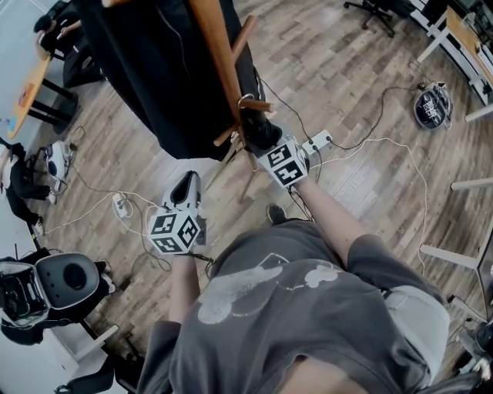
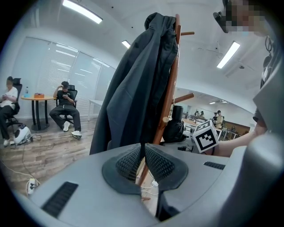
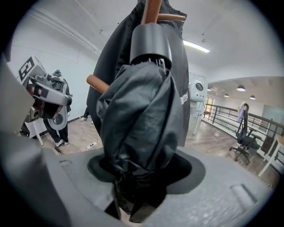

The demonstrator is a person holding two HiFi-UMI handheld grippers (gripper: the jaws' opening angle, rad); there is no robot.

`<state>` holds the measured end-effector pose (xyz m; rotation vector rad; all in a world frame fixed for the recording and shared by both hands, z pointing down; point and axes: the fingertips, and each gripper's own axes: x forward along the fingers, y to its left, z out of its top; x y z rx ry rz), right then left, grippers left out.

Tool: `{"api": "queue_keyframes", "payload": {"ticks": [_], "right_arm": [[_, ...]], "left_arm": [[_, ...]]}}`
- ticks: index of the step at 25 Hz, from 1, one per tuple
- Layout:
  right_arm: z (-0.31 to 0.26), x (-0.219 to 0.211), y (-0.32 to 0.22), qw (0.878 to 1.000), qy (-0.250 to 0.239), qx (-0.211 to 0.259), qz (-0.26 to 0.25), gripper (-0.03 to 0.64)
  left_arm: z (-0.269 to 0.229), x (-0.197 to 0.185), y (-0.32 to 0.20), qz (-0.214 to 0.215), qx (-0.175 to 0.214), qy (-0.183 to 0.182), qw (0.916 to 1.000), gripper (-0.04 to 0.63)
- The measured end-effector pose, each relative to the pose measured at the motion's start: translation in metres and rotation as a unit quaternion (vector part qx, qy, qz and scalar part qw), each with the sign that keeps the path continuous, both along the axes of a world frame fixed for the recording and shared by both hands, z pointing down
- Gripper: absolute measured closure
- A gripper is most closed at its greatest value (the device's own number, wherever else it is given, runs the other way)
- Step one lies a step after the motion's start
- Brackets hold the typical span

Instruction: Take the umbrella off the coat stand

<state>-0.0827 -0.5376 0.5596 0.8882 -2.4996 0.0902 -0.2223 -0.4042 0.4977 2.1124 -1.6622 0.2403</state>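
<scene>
Black folds of the umbrella [image 3: 142, 119] fill the right claw [image 3: 140, 177], whose jaws are clamped on the bundled fabric. Above that claw, the umbrella's grey handle sits against the coat stand [image 3: 153, 11], so the grasp looks made and the lift-off is not yet done. Off to that claw's left, the left claw [image 2: 144, 162] hangs empty, jaws together, facing the stand.
</scene>
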Motion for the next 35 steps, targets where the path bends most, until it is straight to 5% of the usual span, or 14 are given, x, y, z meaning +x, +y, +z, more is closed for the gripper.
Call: {"api": "queue_keyframes", "payload": {"ticks": [22,35], "right_arm": [[-0.059,0.058,0.042,0.991,-0.050,0.041,0.121,0.347],[-0.095,0.090,0.117,0.962,-0.167,0.039,0.213,0.348]], "left_arm": [[-0.001,0.023,0.027,0.086,0.009,0.024,0.9960,0.560],[0.003,0.024,0.080,0.137,0.011,0.043,0.9895,0.560]]}}
